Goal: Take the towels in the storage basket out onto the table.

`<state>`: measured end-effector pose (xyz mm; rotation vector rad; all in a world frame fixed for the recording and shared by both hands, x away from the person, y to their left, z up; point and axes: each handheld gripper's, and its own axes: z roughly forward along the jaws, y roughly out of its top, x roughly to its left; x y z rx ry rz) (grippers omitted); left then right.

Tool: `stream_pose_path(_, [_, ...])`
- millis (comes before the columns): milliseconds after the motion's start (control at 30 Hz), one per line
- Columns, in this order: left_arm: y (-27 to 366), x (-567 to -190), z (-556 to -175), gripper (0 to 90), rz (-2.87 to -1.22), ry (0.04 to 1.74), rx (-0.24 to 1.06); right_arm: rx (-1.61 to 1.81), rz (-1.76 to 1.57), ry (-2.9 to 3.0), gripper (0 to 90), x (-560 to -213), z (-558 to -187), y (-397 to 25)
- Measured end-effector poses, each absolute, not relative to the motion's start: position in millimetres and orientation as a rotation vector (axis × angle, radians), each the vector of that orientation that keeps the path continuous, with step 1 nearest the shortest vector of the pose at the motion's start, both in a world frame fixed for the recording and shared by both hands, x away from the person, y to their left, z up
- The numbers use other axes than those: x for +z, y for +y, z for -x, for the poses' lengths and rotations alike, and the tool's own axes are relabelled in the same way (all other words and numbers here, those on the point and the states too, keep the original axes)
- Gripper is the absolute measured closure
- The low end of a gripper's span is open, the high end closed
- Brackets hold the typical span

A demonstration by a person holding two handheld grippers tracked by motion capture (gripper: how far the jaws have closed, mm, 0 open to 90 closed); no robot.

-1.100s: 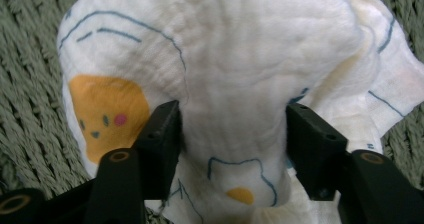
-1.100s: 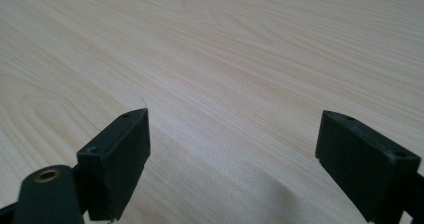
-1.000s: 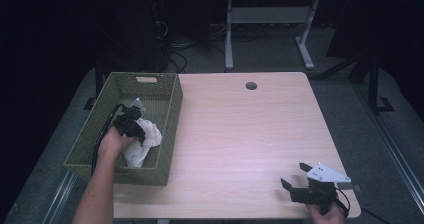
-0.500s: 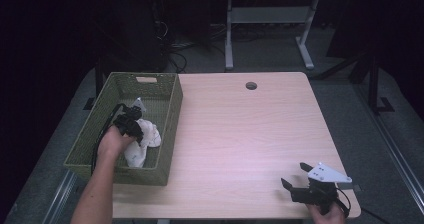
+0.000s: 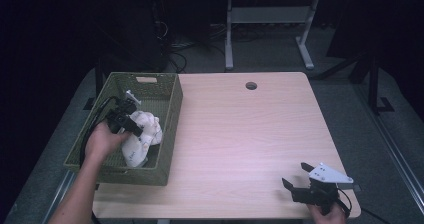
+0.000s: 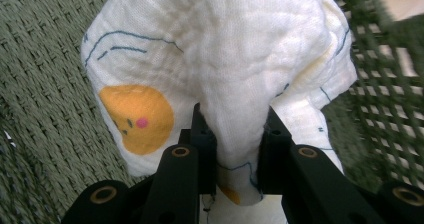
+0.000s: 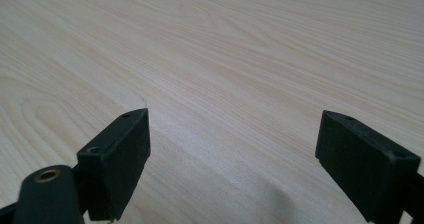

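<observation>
A: Start at the left. What's in the basket (image 5: 165, 134)?

B: A white cloth (image 5: 142, 136) with blue lines and an orange face printed on it. It lies bunched inside the green woven basket, toward the near right part of it, and the basket stands on the left side of the bench (image 5: 250, 134).

A: And the left hand-held gripper (image 5: 127, 123)?

B: It is down in the basket, pinching a fold of the cloth. In the left gripper view the two black jaws stand narrow, with a ridge of cloth (image 6: 235, 84) squeezed between them. The rest of the cloth hangs loose on both sides over the basket floor.

A: So which step is this?

B: I judge it the pick-up: the grip is made, but the cloth is not yet out of the basket.

A: What does the next move call for?

B: Probably a straight lift, high enough for the hanging ends to clear the basket's right wall, then a carry right onto the bare bench. The pinch takes in only one fold, so a slow pull seems wise.

A: And at the right?

B: The right hand-held gripper (image 5: 305, 181) sits low at the near right corner of the bench, well apart from the basket. Its jaws stand wide with nothing between them, only bare wood (image 7: 225, 59) ahead. It looks ready to take a corner of the cloth once it arrives.
</observation>
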<state>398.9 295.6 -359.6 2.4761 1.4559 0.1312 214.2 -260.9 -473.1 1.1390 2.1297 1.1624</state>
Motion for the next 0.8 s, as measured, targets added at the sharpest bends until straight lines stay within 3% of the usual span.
stream_pose_path(800, [338.9, -331.1, -383.9, 74.1, -2.170, 1.409, 0.019, 1.163, -1.135, 2.121, 13.8, -473.2, -214.6, -259.2])
